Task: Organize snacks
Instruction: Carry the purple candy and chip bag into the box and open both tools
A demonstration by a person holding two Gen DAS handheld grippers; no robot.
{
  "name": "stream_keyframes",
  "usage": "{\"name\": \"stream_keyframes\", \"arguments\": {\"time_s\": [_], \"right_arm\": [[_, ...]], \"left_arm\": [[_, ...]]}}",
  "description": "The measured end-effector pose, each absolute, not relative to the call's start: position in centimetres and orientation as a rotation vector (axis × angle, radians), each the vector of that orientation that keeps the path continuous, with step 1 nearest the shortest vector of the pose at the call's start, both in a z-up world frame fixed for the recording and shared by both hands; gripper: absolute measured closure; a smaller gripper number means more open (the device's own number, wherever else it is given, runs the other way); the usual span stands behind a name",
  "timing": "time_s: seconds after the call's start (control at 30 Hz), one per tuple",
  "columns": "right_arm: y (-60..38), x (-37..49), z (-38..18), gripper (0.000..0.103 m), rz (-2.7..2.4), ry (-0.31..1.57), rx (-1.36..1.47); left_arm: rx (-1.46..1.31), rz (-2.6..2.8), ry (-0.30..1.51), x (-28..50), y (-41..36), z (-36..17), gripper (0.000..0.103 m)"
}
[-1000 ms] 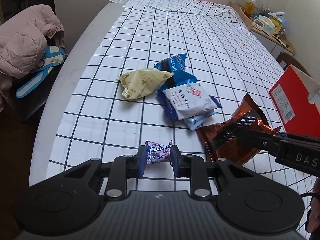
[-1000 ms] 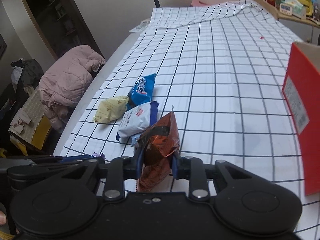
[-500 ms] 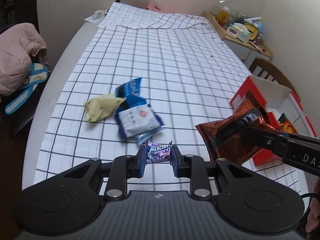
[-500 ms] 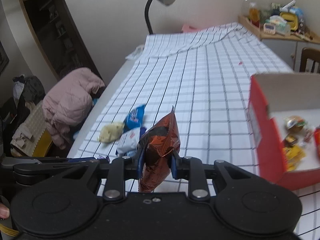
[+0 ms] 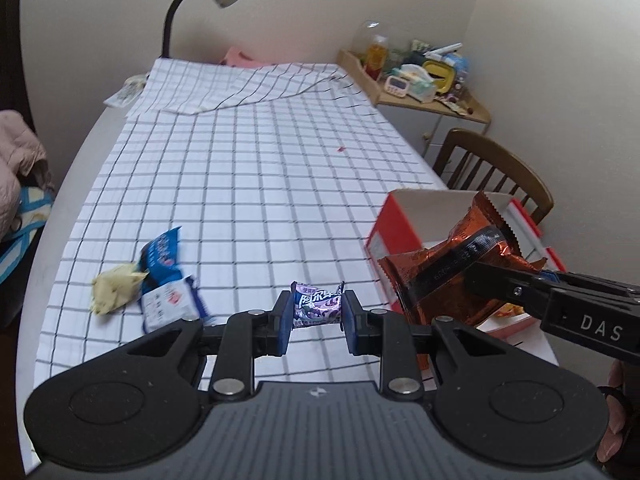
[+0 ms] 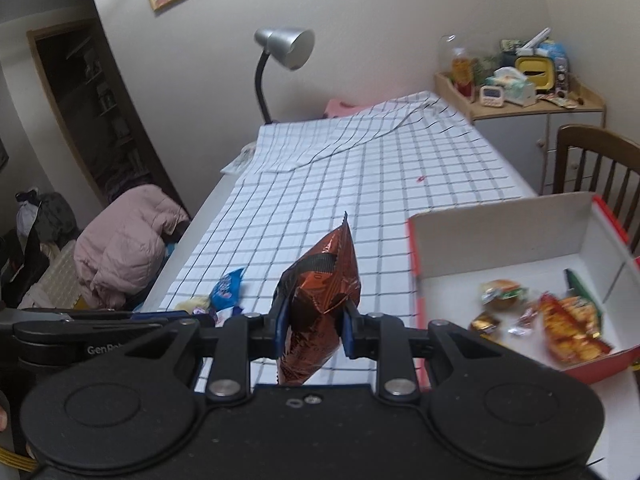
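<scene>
My left gripper (image 5: 316, 312) is shut on a small purple candy packet (image 5: 317, 305), held in the air above the checked tablecloth (image 5: 256, 184). My right gripper (image 6: 313, 328) is shut on an orange-brown snack bag (image 6: 320, 304), which stands upright between the pads; the same snack bag (image 5: 448, 264) shows in the left wrist view, in front of the red box (image 5: 386, 236). The red box (image 6: 500, 236) is open to the right of the bag, with several wrapped snacks (image 6: 572, 328) inside. A yellow packet (image 5: 114, 290), a blue packet (image 5: 160, 254) and a white packet (image 5: 170, 306) lie on the cloth at the left.
A silver desk lamp (image 6: 284, 50) stands at the table's far end. A wooden chair (image 6: 596, 160) and a cluttered side cabinet (image 6: 520, 84) are at the right. A pink jacket (image 6: 128, 240) lies beside the table's left edge.
Both grippers have risen off the table with their packets and swung right, toward the red box. The box's inside has come into the right wrist view.
</scene>
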State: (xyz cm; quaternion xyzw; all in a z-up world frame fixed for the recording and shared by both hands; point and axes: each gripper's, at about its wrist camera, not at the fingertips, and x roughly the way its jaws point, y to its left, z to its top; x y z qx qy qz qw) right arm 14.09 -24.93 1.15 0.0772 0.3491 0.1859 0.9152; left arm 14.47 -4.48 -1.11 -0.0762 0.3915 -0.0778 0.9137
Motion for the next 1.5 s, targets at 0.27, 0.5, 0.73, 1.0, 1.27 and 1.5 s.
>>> {"name": "stream_keyframes", "arguments": {"time_s": [0.27, 0.5, 0.73, 1.0, 1.27, 1.5], "right_arm": [[-30.3, 15.0, 2.4, 0.078, 0.331, 0.691, 0.158], [-34.8, 16.4, 2.3, 0.078, 0.286, 0.691, 0.172], [-39.3, 18.7, 1.0, 0.079, 0.240, 0.712, 0.189], [-43.0, 22.0, -2.1, 0.079, 0.207, 0.758, 0.240], [-44.6, 26.1, -4.8, 0.079, 0.199, 0.793, 0.280], [-44.8, 28.2, -7.2, 0.080, 0.203, 0.846, 0.272]], "left_arm": [[-0.131, -0.221, 0.769, 16.2, -10.6, 1.0, 0.078], [-0.114, -0.256, 0.777, 18.3, -15.6, 1.2, 0.078], [-0.119, -0.273, 0.836, 21.5, -19.4, -0.3, 0.078], [-0.101, -0.219, 0.918, 25.2, -22.2, -3.6, 0.078], [-0.084, -0.156, 0.973, 29.0, -24.0, -6.2, 0.078], [-0.060, -0.134, 1.033, 30.9, -25.2, -9.0, 0.078]]}}
